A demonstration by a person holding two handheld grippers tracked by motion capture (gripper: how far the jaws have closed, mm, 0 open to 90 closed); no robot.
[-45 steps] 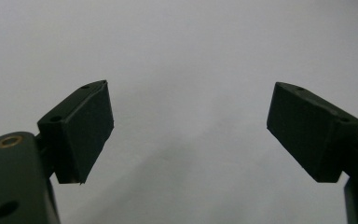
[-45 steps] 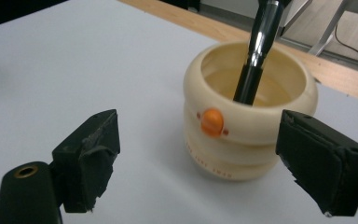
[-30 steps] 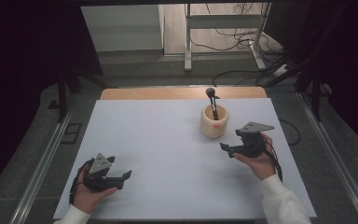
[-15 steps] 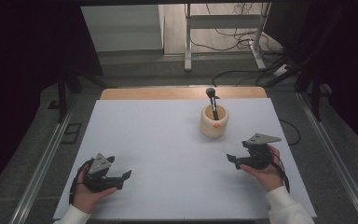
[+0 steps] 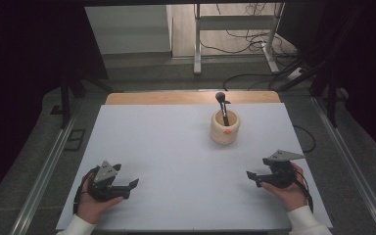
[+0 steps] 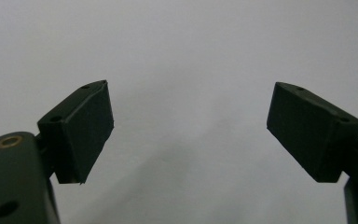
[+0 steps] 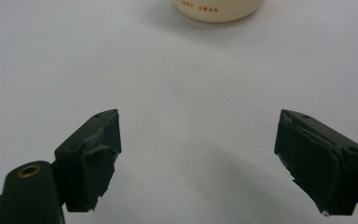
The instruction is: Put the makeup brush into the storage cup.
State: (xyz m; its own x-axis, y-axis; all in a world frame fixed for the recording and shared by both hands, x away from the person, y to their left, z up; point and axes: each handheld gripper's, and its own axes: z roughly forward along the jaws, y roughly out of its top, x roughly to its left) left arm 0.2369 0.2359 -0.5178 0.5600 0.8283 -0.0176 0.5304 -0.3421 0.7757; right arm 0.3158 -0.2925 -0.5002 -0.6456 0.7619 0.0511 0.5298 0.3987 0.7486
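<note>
A cream cup (image 5: 224,128) with a black brush (image 5: 222,104) standing in it sits on the white table (image 5: 176,147), right of centre toward the back. Its base with small printed letters (image 7: 216,9) shows at the top of the right gripper view. My right gripper (image 5: 251,175) rests near the front right, open, jaws pointing left, nothing between its pads (image 7: 100,154). My left gripper (image 5: 132,185) sits at the front left, open and empty, with its pads (image 6: 81,130) wide apart over bare table.
A wooden strip (image 5: 191,97) runs along the table's far edge. Metal rails (image 5: 46,171) flank the table on both sides. Beyond lie cables and a stand's legs (image 5: 235,54) on the floor.
My right gripper has drawn back from beside the cup toward the front right of the table. The left gripper has stayed put.
</note>
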